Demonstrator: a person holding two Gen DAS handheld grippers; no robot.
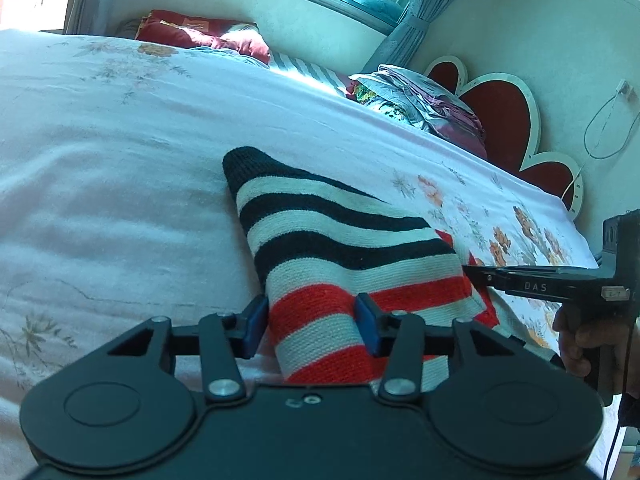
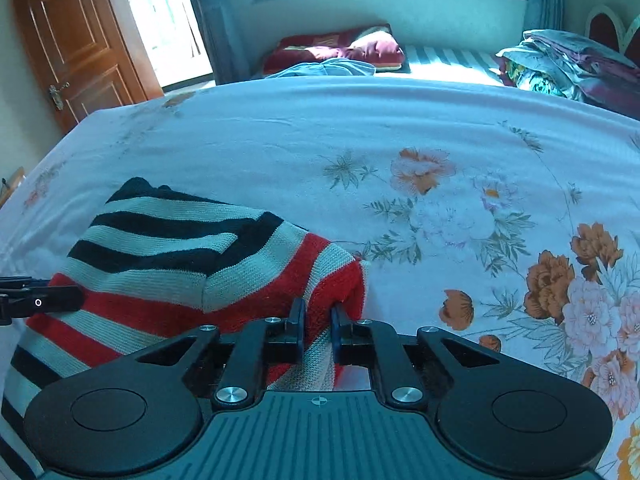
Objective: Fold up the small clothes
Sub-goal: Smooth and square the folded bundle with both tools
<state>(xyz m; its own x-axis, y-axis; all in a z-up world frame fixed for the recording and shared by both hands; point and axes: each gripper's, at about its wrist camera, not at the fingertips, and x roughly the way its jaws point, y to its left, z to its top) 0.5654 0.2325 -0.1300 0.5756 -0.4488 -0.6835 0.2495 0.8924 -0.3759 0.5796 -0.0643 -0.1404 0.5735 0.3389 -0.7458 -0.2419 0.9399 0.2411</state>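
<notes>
Striped knit garment (image 1: 344,248) in black, white and red lies on the floral-sheeted bed (image 1: 100,160), already doubled over, each near edge taken for the next fold. Left hand-held gripper (image 1: 314,326) stands half spread, its blue pads straddling the cloth. Right hand-held gripper (image 2: 318,330) pinches a red-and-white corner tightly.

The right gripper (image 2: 317,326) pinches its fingers on the red edge of a striped black, white and red knitted garment (image 2: 168,264), which lies on the flowered white bedsheet (image 2: 400,128), left of the orange blooms.
</notes>
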